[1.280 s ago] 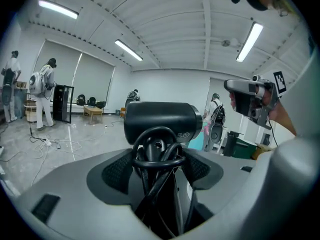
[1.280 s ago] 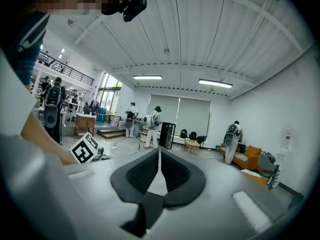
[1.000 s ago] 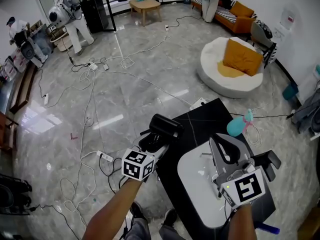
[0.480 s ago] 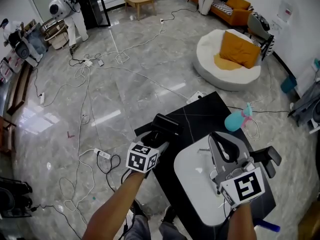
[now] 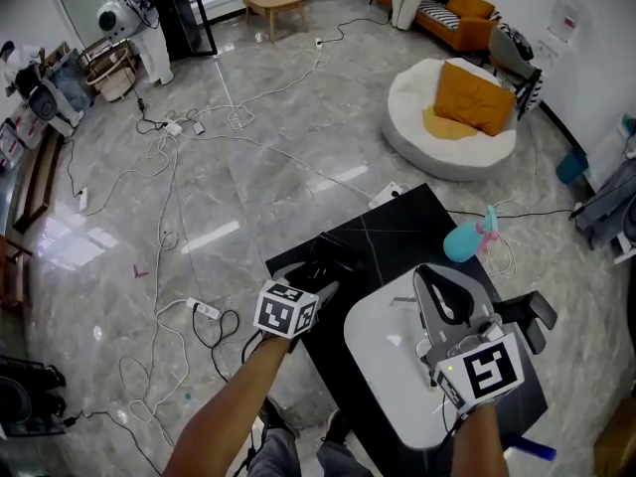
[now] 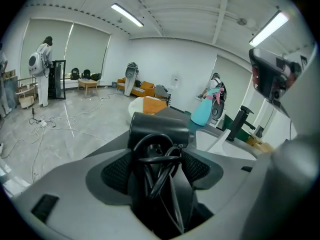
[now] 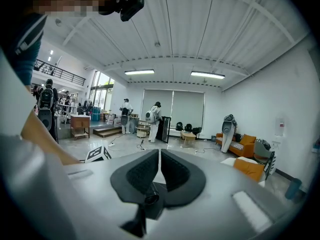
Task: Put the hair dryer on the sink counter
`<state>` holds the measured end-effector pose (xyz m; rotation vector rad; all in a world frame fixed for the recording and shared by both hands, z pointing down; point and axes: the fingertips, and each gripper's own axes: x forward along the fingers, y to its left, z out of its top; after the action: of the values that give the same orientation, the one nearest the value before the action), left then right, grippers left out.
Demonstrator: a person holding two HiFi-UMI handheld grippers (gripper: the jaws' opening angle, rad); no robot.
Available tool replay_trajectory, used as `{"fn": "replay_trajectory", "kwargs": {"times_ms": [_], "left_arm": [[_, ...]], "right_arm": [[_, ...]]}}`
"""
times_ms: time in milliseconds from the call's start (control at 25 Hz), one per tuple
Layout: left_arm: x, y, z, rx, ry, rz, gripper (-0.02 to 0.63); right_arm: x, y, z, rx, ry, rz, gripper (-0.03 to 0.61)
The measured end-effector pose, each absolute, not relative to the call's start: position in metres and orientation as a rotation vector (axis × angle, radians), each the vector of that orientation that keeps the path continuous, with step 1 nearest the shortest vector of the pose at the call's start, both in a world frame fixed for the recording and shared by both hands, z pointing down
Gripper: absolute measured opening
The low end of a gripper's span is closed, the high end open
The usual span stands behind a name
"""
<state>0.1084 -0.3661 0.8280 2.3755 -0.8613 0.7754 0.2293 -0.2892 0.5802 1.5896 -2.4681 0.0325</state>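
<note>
A black hair dryer (image 5: 326, 263) with its cord coiled round it sits between the jaws of my left gripper (image 5: 316, 278), which is shut on it. It is low over the near-left part of the black sink counter (image 5: 402, 225); I cannot tell whether it touches. In the left gripper view the hair dryer (image 6: 159, 133) fills the gap between the pads of the left gripper (image 6: 159, 165). My right gripper (image 5: 445, 301) hangs over the white sink basin (image 5: 383, 366), shut and holding nothing. The right gripper view shows the right gripper (image 7: 160, 168) with its pads almost touching.
A teal spray bottle (image 5: 467, 238) lies at the counter's far right edge, and a black faucet (image 5: 532, 311) stands right of the basin. Cables (image 5: 179, 177) trail over the marble floor. A white beanbag with an orange cushion (image 5: 452, 117) sits beyond. People stand far off.
My left gripper has moved down and a little right with the hair dryer, bringing it lower over the black counter. The right gripper has stayed over the basin.
</note>
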Motion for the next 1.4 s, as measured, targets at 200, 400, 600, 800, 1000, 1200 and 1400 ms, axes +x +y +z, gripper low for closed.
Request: {"fn": "replay_trajectory", "kwargs": {"times_ms": [200,400,600,800,1000,1200,1400], "left_arm": [[0.106,-0.367,0.816,2.418,-0.867,0.745,0.311],[0.100,-0.371,0.792,2.471,-0.876,0.690,0.311],[0.083,-0.365,0.753,2.507,-0.888,0.609,0.311],[0.055,-0.359,0.677,2.577,-0.944,0.464,0.300],[0.011,-0.345,0.580,2.683,-1.018,0.283,0.185],[-0.038,-0.315,0.485,2.802,-1.110,0.165,0.006],[-0.085,-0.281,0.402,2.870,-1.201,0.096,0.006]], "right_arm": [[0.230,-0.288,0.576,1.594,-2.467,0.046,0.026],[0.229,-0.288,0.568,1.603,-2.470,0.051,0.026],[0.225,-0.286,0.552,1.609,-2.478,0.039,0.026],[0.224,-0.283,0.522,1.623,-2.477,0.013,0.026],[0.214,-0.273,0.486,1.623,-2.481,-0.004,0.017],[0.188,-0.255,0.435,1.586,-2.556,0.000,0.012],[0.153,-0.235,0.379,1.512,-2.642,-0.030,0.011]]}}
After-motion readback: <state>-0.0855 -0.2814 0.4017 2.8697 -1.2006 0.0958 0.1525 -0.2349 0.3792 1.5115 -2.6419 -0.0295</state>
